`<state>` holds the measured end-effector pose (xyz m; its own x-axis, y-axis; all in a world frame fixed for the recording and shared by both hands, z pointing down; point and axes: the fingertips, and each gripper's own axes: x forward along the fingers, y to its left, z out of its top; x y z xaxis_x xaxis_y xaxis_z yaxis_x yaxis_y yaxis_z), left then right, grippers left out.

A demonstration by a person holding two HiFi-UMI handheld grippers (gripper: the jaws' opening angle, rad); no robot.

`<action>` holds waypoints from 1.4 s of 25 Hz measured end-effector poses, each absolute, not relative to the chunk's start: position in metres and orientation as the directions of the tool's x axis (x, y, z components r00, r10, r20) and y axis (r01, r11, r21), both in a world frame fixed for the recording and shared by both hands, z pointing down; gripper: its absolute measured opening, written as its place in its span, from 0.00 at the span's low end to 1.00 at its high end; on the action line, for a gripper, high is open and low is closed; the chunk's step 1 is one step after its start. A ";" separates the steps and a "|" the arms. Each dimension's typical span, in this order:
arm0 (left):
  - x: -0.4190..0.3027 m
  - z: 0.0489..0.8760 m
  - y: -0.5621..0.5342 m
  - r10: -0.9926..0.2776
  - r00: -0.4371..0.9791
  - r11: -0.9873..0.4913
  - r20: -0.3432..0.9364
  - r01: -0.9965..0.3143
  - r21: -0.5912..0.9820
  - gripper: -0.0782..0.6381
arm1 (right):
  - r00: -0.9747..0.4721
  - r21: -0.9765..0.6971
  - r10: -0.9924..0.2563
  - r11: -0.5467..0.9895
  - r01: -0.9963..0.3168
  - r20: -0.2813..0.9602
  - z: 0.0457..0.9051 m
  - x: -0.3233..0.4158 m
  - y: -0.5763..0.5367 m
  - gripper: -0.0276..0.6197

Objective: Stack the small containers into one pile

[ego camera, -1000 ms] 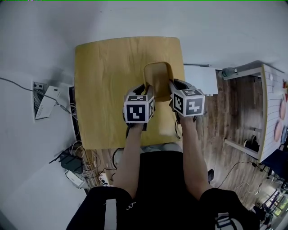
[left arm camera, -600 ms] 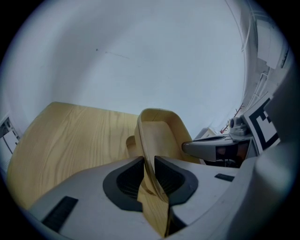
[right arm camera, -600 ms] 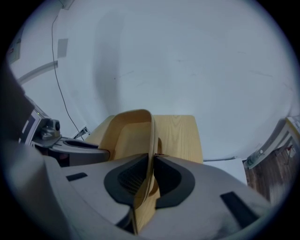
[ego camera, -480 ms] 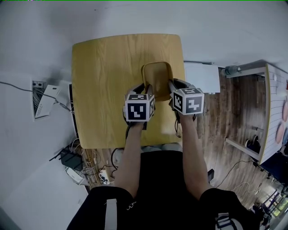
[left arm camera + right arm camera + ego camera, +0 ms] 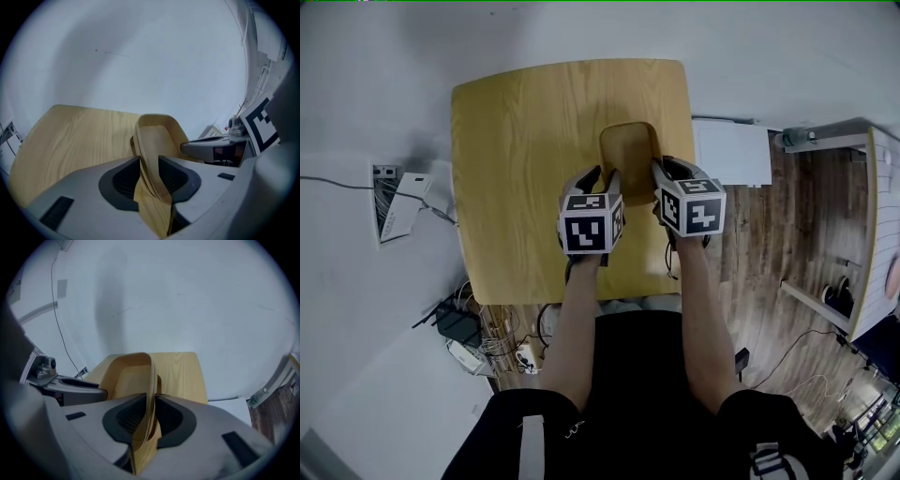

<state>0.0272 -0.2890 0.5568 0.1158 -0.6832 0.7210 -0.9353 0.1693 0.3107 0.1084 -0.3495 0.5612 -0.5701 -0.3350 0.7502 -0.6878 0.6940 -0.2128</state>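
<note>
The person's forearms run up from the bottom of the head view, each carrying a marker-cubed tool. The left gripper [image 5: 602, 176] and the right gripper [image 5: 667, 169] stand level with each other, one on each side of the wooden container [image 5: 628, 150].

In its own view the left gripper [image 5: 149, 161] straddles the container's [image 5: 157, 136] left wall. Its jaws have just been opening and stand spread, with the wall loose between them. The right gripper [image 5: 151, 399] straddles the right wall of the container [image 5: 126, 373]. Its jaws have also just been opening, less widely. The wall stands close between the pads, which no longer seem to press on it.

A second, lower rim shows against the taller one in both gripper views, so nested pieces already seem to form one pile.

The container's long axis runs straight away from the person, between the two tools, so neither hand is nearer. It appears to rest on the table [image 5: 525, 141], close to the right edge and nearer the person's side. Free tabletop lies to the left and beyond, while a white panel [image 5: 731, 155] and wooden floor lie off the right edge.
</note>
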 end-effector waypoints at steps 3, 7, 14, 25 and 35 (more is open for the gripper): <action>0.021 0.556 -0.291 -0.698 0.096 0.184 0.709 -0.934 0.307 0.30 | -0.581 -0.219 -0.335 0.699 -0.681 0.742 0.562 0.106 -0.351 0.16; 0.017 0.556 -0.292 -0.703 0.087 0.187 0.706 -0.935 0.301 0.30 | -0.588 -0.228 -0.334 0.696 -0.681 0.737 0.562 0.105 -0.354 0.20; 0.003 0.539 -0.299 -0.760 0.023 0.213 0.650 -0.936 0.282 0.20 | -0.610 -0.230 -0.367 0.694 -0.682 0.702 0.551 0.102 -0.363 0.12; -0.027 0.497 -0.283 -0.821 -0.056 0.232 0.568 -0.942 0.243 0.11 | -0.696 -0.258 -0.387 0.732 -0.631 0.604 0.512 0.076 -0.350 0.05; -0.071 0.415 -0.254 -0.914 -0.097 0.210 0.395 -0.944 0.254 0.11 | -0.765 -0.257 -0.405 0.775 -0.578 0.501 0.448 0.033 -0.323 0.05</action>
<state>-0.0712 -0.2544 0.4151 -0.0971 -0.9137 0.3946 -0.9443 0.2099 0.2536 0.0334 -0.3232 0.4480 -0.7653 -0.4046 0.5006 -0.5775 0.7750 -0.2566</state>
